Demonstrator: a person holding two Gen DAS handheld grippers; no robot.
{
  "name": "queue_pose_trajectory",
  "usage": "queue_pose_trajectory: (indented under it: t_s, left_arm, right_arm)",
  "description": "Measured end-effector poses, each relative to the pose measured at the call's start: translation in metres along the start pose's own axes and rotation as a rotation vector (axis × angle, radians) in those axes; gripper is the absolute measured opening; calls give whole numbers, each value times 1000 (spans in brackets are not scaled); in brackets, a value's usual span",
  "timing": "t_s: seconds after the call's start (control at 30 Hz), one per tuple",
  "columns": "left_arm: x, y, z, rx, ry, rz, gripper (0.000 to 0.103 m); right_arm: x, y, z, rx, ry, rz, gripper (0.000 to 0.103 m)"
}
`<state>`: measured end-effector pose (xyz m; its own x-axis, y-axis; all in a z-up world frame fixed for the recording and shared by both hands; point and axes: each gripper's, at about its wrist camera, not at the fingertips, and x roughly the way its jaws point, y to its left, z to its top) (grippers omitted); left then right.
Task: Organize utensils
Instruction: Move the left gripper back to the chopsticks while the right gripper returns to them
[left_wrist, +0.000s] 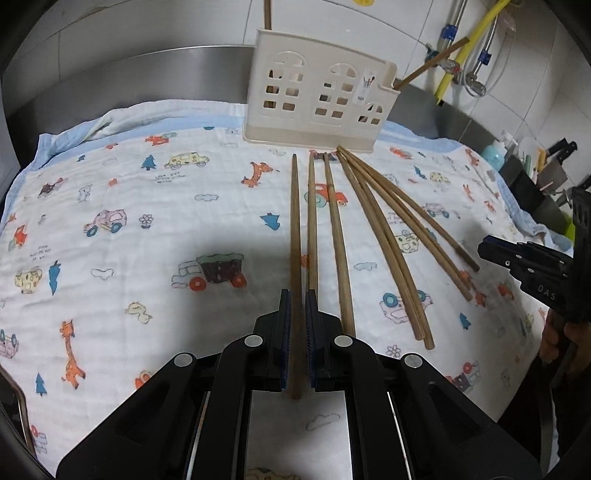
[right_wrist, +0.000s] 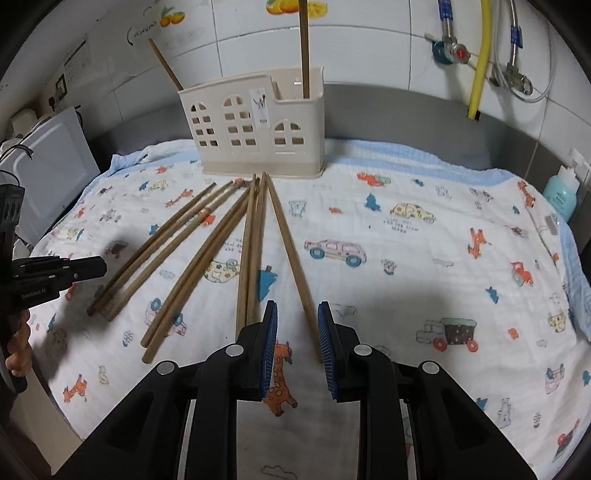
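Observation:
Several wooden chopsticks (left_wrist: 373, 229) lie fanned on a cartoon-print cloth (left_wrist: 147, 221), their tips toward a cream house-shaped holder (left_wrist: 317, 96). Two chopsticks (right_wrist: 303, 48) stand in the holder (right_wrist: 255, 129). My left gripper (left_wrist: 297, 295) hovers shut over the leftmost chopstick (left_wrist: 294, 221), which shows through the slit between its pads. In the right wrist view that gripper (right_wrist: 99, 267) hangs above the cloth at the left. My right gripper (right_wrist: 297, 306) is open a little above the rightmost chopstick (right_wrist: 288, 240), which runs under its right finger untouched. It also shows at the right edge (left_wrist: 495, 251).
A white appliance (right_wrist: 51, 166) stands left of the cloth (right_wrist: 406, 277). A teal bottle (right_wrist: 561, 195) and a knife rack (left_wrist: 554, 162) sit to the right. A steel backsplash (left_wrist: 147, 81) and tiled wall with a yellow hose (right_wrist: 480, 55) rise behind the holder.

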<state>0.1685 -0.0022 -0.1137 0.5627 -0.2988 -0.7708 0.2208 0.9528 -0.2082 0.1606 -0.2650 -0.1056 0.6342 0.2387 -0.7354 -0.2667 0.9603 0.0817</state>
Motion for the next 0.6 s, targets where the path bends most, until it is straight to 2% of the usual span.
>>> queue_pose_trajectory:
  t_s: [0.6]
  left_arm:
    - [22, -2, 0, -1, 37, 30, 10]
  right_arm:
    - [16, -8, 1, 10, 23, 11, 22]
